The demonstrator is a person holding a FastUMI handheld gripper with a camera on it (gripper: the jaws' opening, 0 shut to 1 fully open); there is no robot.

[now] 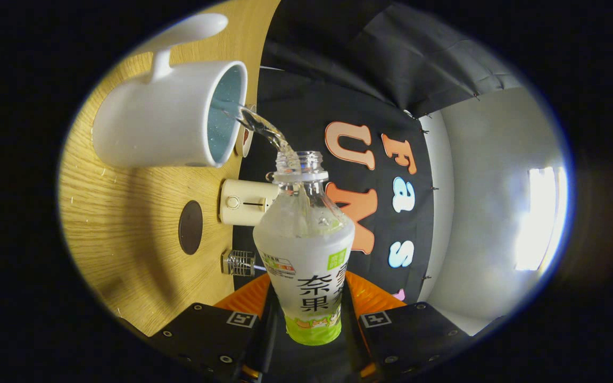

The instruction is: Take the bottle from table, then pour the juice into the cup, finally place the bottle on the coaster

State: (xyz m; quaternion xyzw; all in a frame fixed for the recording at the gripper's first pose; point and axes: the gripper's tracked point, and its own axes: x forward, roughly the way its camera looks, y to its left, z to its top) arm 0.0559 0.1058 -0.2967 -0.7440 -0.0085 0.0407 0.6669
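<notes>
My gripper (pixel 306 306) is shut on the clear bottle (pixel 306 250), one finger on each side of its labelled body. The view is rolled hard, so the bottle is tipped over with its open neck toward the white cup (pixel 163 119). A stream of clear liquid (pixel 261 127) runs from the bottle's mouth into the cup, whose inside is blue. The cup stands on the wooden table (pixel 125 223) with its handle on the far side from the bottle. A dark round coaster (pixel 190 227) lies on the table beside the cup, closer to my fingers.
A cream toaster (pixel 245 202) stands at the back of the table against the black cloth wall. A small wire rack (pixel 238 263) sits beside it. Another small round thing (pixel 245 139) shows just behind the cup. A bright light (pixel 540 218) glows on the white wall.
</notes>
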